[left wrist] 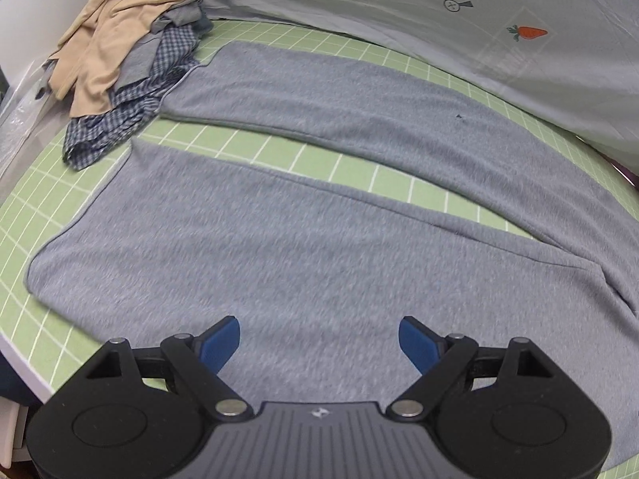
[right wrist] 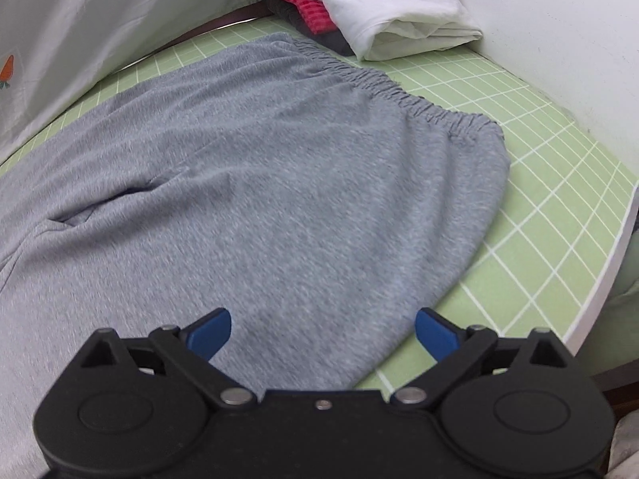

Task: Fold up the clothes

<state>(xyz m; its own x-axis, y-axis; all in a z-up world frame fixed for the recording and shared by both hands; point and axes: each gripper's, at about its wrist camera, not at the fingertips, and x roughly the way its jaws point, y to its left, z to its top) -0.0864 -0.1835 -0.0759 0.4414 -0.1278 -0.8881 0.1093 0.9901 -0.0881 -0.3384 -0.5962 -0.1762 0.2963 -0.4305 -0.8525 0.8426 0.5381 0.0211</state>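
Grey sweatpants (left wrist: 303,247) lie spread flat on a green grid mat (left wrist: 279,151), the two legs apart in the left wrist view. Their upper part (right wrist: 255,183) with the gathered elastic waistband (right wrist: 399,88) shows in the right wrist view. My left gripper (left wrist: 319,339) is open and empty, just above the near leg. My right gripper (right wrist: 322,333) is open and empty, over the near edge of the pants' hip, its right finger (right wrist: 433,333) above the mat (right wrist: 539,239).
A pile of unfolded clothes, beige (left wrist: 120,28) over blue checked (left wrist: 131,107), sits at the mat's far left. Folded white (right wrist: 391,4) and red (right wrist: 307,12) garments lie beyond the waistband. A grey sheet with a carrot print (left wrist: 527,32) borders the far side. The table edge (right wrist: 599,291) runs at right.
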